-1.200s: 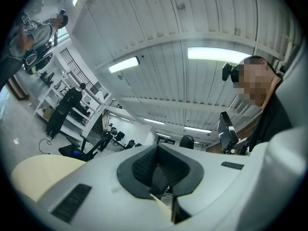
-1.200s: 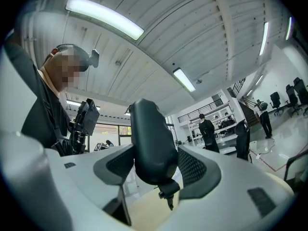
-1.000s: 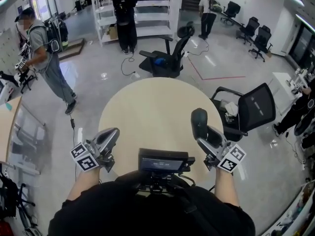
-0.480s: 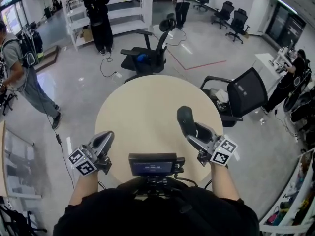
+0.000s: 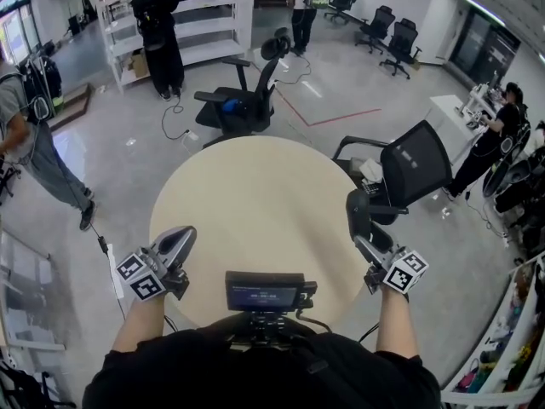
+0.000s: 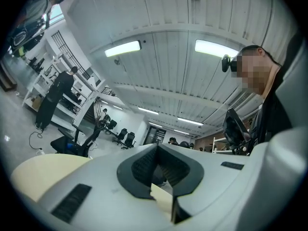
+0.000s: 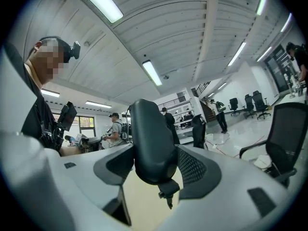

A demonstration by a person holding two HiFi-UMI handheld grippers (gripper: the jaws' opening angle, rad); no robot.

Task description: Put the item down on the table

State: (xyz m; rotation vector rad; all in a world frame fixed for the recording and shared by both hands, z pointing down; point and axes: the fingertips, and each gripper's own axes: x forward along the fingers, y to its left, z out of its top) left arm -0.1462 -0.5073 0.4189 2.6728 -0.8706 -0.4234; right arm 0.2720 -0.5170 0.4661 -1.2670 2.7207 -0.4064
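Containers: a white shelving unit [image 5: 200, 24] stands at the far wall, and a brown box [image 5: 139, 65] sits on 1 of its low shelves; what the box holds cannot be made out.

Task item: my right hand-held gripper [image 5: 364, 239] has its jaws set wide and pressed on a dark oblong item [image 5: 358, 214]; the right gripper view shows the item [image 7: 151, 143] upright between the 2 pads, with a small stub hanging from its lower end. In the head view it is at the right edge of the bench [image 5: 255, 203]; whether it touches the top cannot be told.

My left hand-held gripper [image 5: 180, 237] is at the near left edge of the bench; its jaws are drawn together with nothing between them.

Surface: round, pale beige; a dark device with a screen [image 5: 264, 292] sits at my chest by the near edge.

Room: glossy grey floor [image 5: 128, 169] with a red line [image 5: 332, 116]; 1 black office chair [image 5: 247, 100] beyond the bench, 1 mesh-backed chair [image 5: 413, 164] just beside its right edge; 1 person in black [image 5: 157, 24] stands by the shelving.
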